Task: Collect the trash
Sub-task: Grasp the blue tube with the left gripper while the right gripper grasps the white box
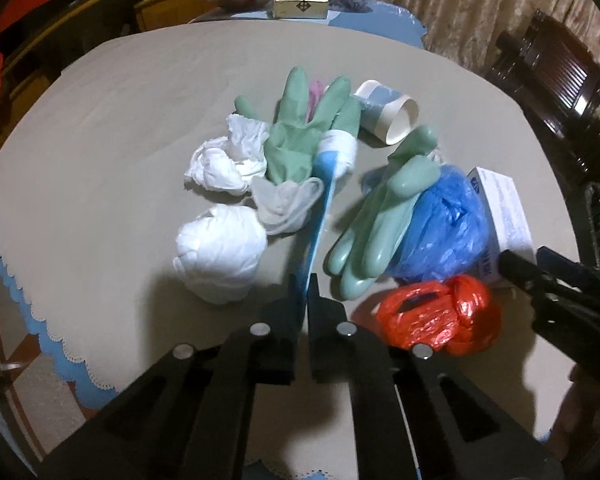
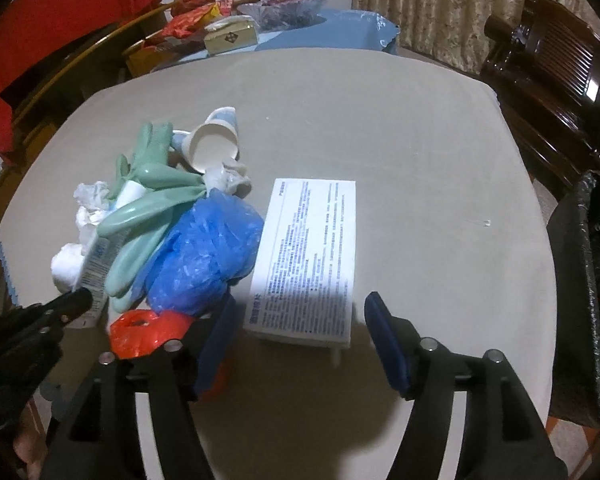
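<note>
The right gripper (image 2: 296, 340) hung with jaws spread before the flat white printed cardboard box (image 2: 308, 256) — crumpled blue plastic bag (image 2: 204, 256) touching the box's left side.

Beige tablecloth (image 1: 120, 128) with white scalloped edging over a light-blue under-cloth (image 1: 28, 312). Pale mint-green rubber glove (image 1: 304, 128), pink showing between its fingers; second mint-green rubber glove (image 1: 384, 216). Crumpled white tissue wads (image 1: 220, 256). Translucent whitish thin glove (image 1: 284, 204). Paper cup (image 1: 388, 116), white with grey-blue bands, white inside. Flat blue-and-white tube (image 1: 324, 200), small dark print on its white end. Crumpled bright-blue plastic bag (image 2: 204, 256). Crumpled orange-red plastic bag (image 1: 436, 316). White rectangular carton (image 2: 312, 256) with dense blue printed text. Black gripper bodies with silver round studs; right gripper (image 2: 296, 344) with blue finger pads. Dark reddish-brown slatted wooden chair (image 2: 556, 64). Beige mottled curtain (image 2: 440, 0).
</note>
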`<state>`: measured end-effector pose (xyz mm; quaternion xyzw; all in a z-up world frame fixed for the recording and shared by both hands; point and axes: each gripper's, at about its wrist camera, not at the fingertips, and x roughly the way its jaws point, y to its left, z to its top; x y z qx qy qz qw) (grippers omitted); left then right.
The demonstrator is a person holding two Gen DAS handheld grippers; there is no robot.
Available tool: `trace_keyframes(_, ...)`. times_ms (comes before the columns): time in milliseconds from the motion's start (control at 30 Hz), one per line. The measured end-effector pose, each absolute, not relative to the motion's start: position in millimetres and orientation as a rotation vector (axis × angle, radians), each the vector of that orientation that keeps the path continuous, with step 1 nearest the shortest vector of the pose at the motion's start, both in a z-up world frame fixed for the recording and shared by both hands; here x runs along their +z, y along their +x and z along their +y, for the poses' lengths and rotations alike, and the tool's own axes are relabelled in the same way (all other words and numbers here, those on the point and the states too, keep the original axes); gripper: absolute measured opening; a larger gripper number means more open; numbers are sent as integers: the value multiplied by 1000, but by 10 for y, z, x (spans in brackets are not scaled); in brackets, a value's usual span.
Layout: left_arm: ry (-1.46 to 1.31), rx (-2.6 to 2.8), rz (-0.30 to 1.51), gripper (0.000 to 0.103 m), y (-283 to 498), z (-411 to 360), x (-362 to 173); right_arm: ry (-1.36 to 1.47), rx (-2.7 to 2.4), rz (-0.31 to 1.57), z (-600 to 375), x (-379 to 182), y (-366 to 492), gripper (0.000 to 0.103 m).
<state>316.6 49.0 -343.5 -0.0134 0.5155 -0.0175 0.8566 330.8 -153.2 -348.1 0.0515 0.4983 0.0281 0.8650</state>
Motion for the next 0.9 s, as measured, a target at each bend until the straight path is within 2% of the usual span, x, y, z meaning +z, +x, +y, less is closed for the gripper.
trace_keyframes(167, -21, -42, 1083, 3, 3164, 458, -3436, 94, 47, 1069, -1519, -3596, 3390, 67)
trace_keyframes(233, -26, -42, 1083, 3, 3181, 445, -3414, 105, 50, 1088, -1540, -3644, 3414, 59)
trace_keyframes(300, -30, -45, 1079, 2, 3187, 433, -3389, 115, 53, 1092, -1564, -3652, 3414, 57)
trace_keyframes(900, -9, -57, 1007, 2, 3056, 253, -2902, 165, 60, 1003, -1781, -3214, 3208, 55)
